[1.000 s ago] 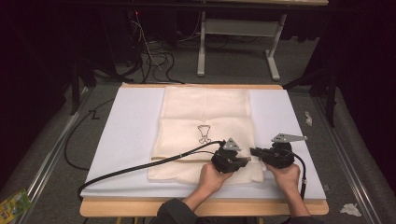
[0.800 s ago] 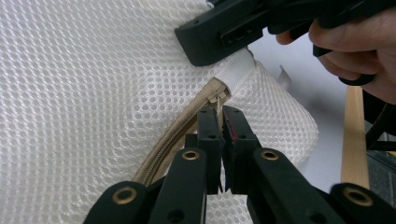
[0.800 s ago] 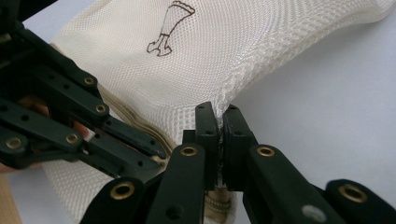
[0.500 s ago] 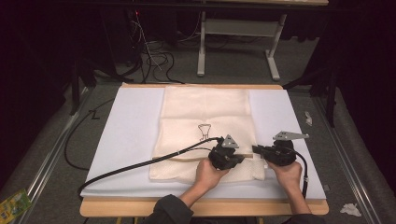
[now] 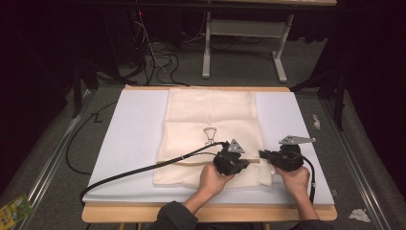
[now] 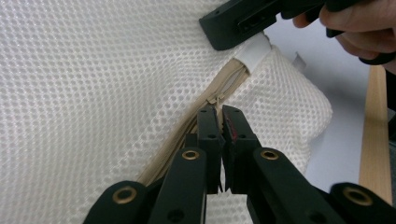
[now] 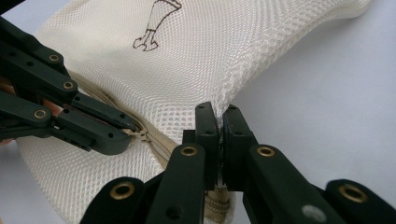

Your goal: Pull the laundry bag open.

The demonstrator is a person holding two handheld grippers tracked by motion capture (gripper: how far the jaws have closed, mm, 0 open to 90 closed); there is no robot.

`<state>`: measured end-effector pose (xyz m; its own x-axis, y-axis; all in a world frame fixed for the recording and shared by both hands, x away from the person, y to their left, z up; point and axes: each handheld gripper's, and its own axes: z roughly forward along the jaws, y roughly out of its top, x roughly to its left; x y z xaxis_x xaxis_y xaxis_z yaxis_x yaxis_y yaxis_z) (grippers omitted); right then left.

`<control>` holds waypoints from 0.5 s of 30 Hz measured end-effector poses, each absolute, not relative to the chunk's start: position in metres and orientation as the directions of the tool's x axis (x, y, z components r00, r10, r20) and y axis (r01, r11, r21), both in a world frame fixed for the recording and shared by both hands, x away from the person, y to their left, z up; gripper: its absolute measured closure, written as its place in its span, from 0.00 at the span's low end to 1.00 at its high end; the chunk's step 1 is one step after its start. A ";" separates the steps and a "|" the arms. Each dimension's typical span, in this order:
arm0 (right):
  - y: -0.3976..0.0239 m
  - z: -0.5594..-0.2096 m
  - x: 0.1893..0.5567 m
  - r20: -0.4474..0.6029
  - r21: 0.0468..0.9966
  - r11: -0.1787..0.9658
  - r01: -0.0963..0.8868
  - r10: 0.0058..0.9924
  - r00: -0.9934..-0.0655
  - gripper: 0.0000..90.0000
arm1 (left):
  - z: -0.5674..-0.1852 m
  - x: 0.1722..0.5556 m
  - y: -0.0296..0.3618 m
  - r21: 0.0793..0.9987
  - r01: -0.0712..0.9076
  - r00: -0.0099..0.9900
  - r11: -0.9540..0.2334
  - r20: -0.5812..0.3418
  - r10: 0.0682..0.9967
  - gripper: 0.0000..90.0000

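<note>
High view overhead, far; both tongs views close, sharing mesh bag [image 5: 210, 124].

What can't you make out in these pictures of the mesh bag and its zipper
- Zipper pull: in the left gripper view the left gripper has its jaw tips over it, so whether they pinch it is unclear.
- Mesh bag: in the high view its near edge is hidden by the hands and grippers.
- Printed drawing: too small in the high view, cut off by the top edge in the right gripper view.
- Bag contents: the weave hides them.

White mat [image 5: 134, 134] covers wooden counter [image 5: 210, 213]. Grey table frame [image 5: 244, 45] and tangled cables [image 5: 153, 57] behind. Green packet [image 5: 13, 211] and crumpled paper [image 5: 358, 214] on floor.
</note>
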<state>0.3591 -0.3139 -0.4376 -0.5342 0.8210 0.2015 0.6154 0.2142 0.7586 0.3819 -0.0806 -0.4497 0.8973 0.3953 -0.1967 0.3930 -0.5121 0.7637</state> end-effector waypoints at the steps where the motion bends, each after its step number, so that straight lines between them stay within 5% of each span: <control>1: -0.315 -0.438 0.359 0.206 0.759 0.211 0.616 0.819 -0.535 0.98 | -0.449 0.383 -0.081 0.763 0.396 0.896 -0.510 -0.202 0.395 0.96; 15: -0.310 -0.439 0.356 0.159 0.745 0.228 0.626 0.852 -0.499 0.98 | -0.449 0.381 -0.079 0.760 0.405 0.891 -0.508 -0.204 0.405 0.97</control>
<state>0.3560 -0.3099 -0.4387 -0.4995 0.8516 0.1591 0.6265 0.2282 0.7453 0.3810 -0.0791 -0.4491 0.8910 0.4054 -0.2044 0.4053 -0.5075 0.7603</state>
